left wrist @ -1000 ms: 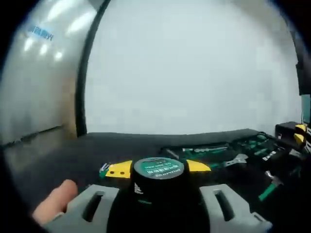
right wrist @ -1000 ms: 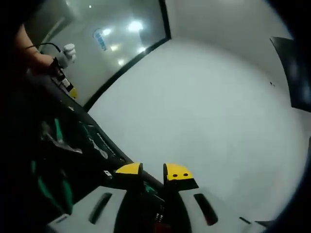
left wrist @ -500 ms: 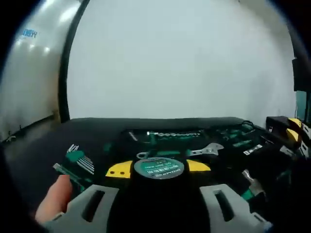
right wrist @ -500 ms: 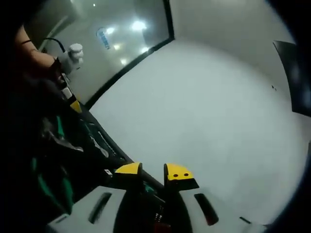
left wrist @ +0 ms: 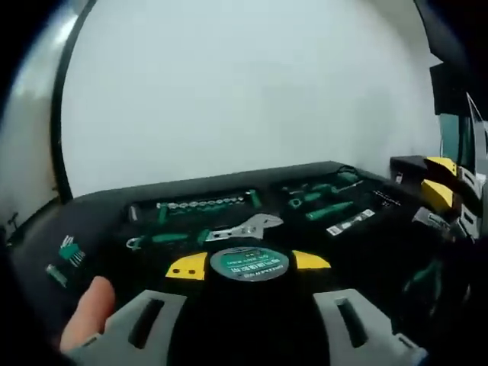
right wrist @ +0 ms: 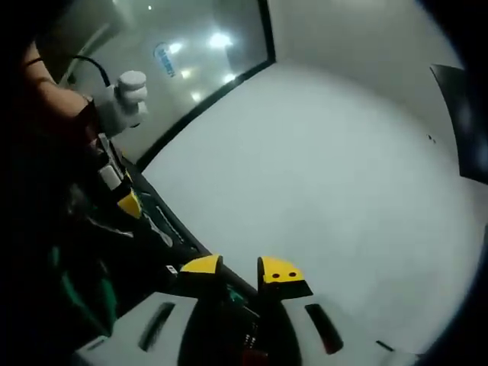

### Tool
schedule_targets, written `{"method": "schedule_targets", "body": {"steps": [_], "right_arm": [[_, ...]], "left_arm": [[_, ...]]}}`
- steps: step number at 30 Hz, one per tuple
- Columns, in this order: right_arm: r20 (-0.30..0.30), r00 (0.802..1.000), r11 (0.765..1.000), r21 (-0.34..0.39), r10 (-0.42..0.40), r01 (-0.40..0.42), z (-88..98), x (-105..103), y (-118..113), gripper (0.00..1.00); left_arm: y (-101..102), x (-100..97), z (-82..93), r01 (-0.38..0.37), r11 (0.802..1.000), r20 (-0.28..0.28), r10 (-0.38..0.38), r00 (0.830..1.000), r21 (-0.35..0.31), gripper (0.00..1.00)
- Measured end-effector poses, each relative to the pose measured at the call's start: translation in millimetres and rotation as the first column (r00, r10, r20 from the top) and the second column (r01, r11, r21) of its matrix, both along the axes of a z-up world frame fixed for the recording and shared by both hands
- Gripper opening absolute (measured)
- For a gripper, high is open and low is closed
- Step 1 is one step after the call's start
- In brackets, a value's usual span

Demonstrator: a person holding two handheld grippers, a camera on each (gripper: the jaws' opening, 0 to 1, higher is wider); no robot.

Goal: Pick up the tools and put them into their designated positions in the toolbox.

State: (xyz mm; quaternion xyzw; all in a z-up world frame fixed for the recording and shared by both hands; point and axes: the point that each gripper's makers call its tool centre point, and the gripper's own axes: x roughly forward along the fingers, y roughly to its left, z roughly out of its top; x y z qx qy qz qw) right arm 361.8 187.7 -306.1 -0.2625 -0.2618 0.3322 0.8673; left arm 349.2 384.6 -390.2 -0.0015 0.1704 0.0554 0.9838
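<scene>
In the left gripper view my left gripper (left wrist: 249, 264) is shut on a round black tape measure (left wrist: 249, 284) with a green label, its yellow tips on either side. Beyond it lies the open black toolbox (left wrist: 99, 210), holding a row of sockets (left wrist: 202, 204), an adjustable wrench (left wrist: 245, 229) and green-handled tools (left wrist: 328, 210). The right gripper (left wrist: 437, 181) enters from the right, its yellow tips around a dark tool. In the right gripper view my right gripper (right wrist: 241, 268) has its jaws close together on that dark tool (right wrist: 232, 299), and the left gripper (right wrist: 120, 107) hangs over the toolbox (right wrist: 152, 221).
Green hex keys (left wrist: 70, 250) lie at the toolbox's left end. A finger (left wrist: 88, 314) shows beside the left gripper's body. A plain white wall (left wrist: 244, 91) stands behind the toolbox, with a dark-framed glass panel (right wrist: 191, 53) beside it. A person's arm (right wrist: 53, 99) reaches in.
The left camera has tilted down toward the toolbox, so more of its tray shows. In the right gripper view the left gripper has come further in over the toolbox.
</scene>
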Motion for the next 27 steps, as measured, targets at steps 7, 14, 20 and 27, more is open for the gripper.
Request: {"method": "schedule_targets", "body": {"steps": [7,14,20,27], "right_arm": [[0.0,1.0,1.0,-0.004,0.004,-0.004,-0.3,-2,0,0.16],[-0.001,1.0,1.0,-0.005,0.007,-0.007,-0.2,-3,0,0.16],[0.001,1.0,1.0,-0.012,0.018,-0.017,-0.7,-5,1,0.16],[0.009,1.0,1.0,-0.022,0.014,-0.014,-1.6,-4,2,0.16]], "left_arm": [[-13,9.8,-11.0,0.03,0.999,-0.054,-0.027,0.998,0.04,0.34],[-16,13.3,-10.1,0.028,0.999,-0.059,-0.027,0.998,0.026,0.34],[-23,8.3,-7.9,0.075,0.996,-0.055,-0.073,0.996,0.047,0.35],[-9,-13.1,5.5,0.083,0.995,-0.058,-0.08,0.995,0.054,0.3]]}}
